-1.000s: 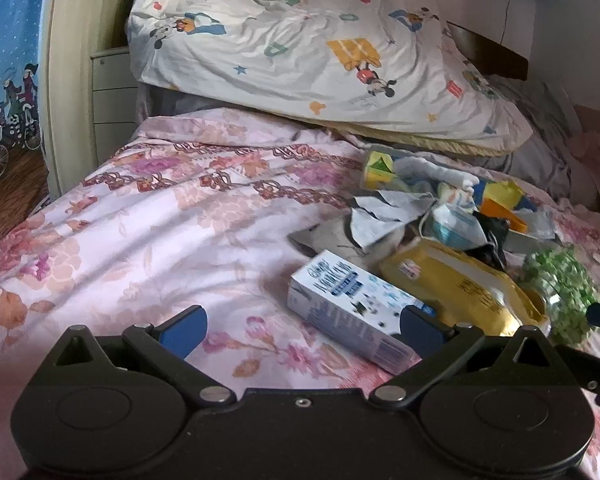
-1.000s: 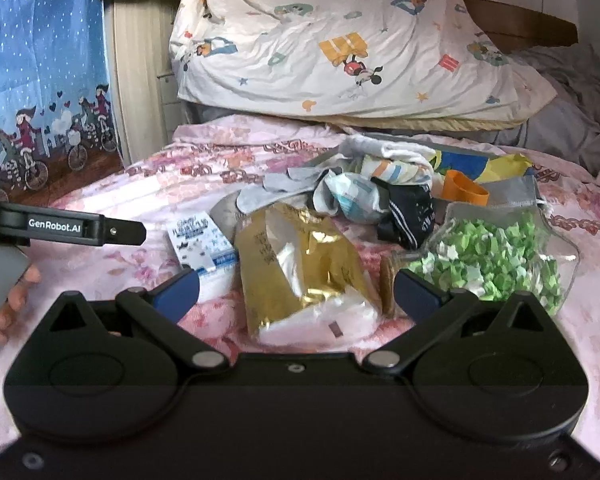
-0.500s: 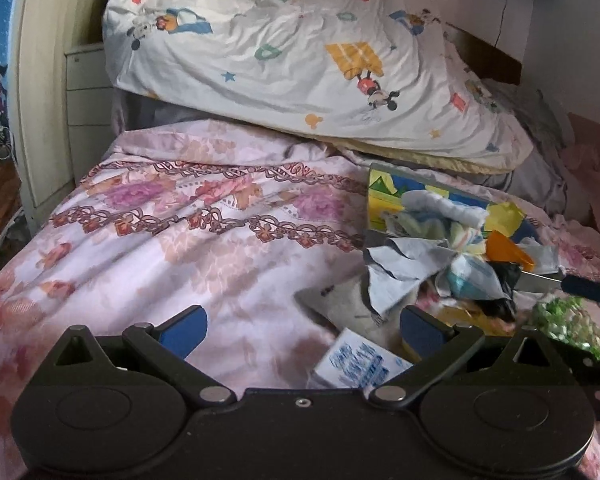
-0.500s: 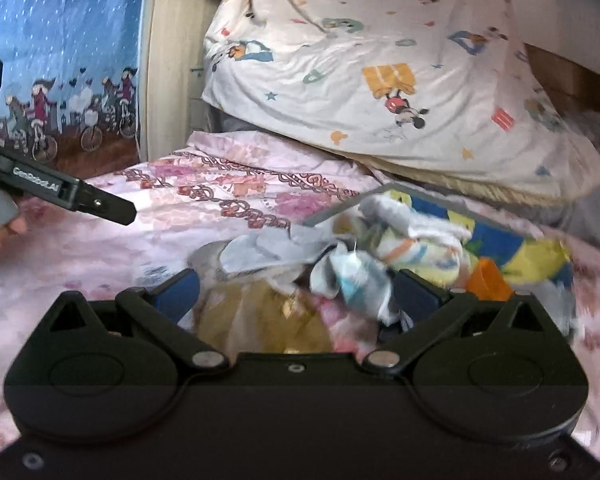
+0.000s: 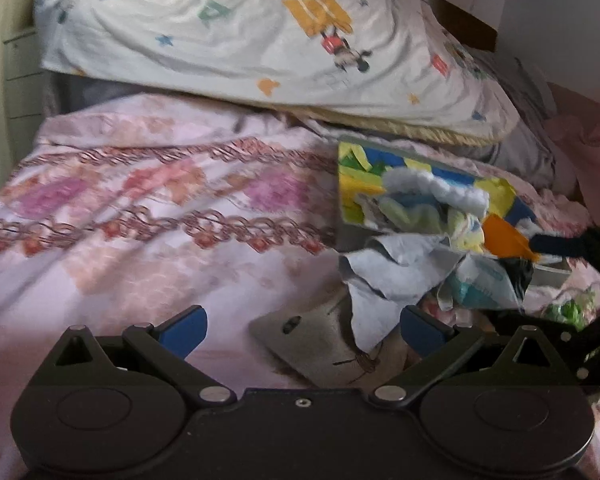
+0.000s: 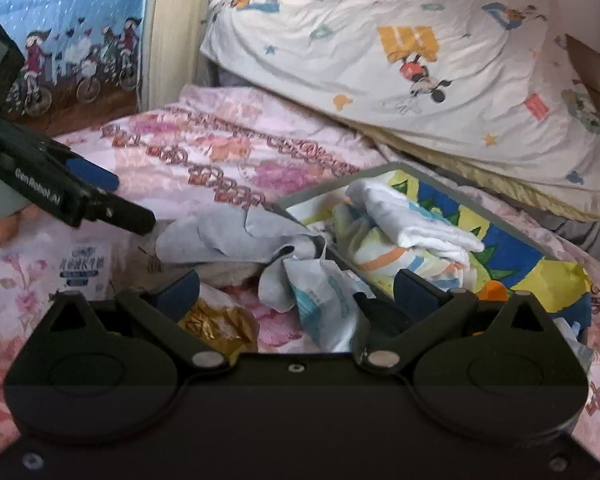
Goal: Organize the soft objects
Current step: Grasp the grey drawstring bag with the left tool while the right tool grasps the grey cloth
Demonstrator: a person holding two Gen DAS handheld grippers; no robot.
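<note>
Left gripper (image 5: 302,330): jaws apart, nothing between them; blue-padded fingers (image 5: 182,330) hover over the pink floral bedspread (image 5: 140,208), with a flat grey piece (image 5: 312,344) lying on the spread beyond them.

Right gripper (image 6: 298,294): jaws apart, empty, poised just above the near rim of the box (image 6: 512,252).

Box: shallow, grey-rimmed, lined in a blue, yellow and green print; sits toward the bedspread's right side, below the cartoon-print pillow (image 6: 400,48) at the head.

Soft objects: a folded white cloth (image 6: 404,216) and a striped pale cloth (image 6: 384,252) lie inside the box; a grey cloth (image 6: 236,236) hangs over its left rim onto the bedspread; a white-and-teal cloth (image 6: 324,300) lies just outside the rim, between the right fingers.

Other items: gold foil bag (image 6: 216,322), beside the right gripper's left finger; white milk carton (image 6: 86,268) near the bedspread's left edge; orange piece (image 5: 504,236) at the box's right end.
</note>
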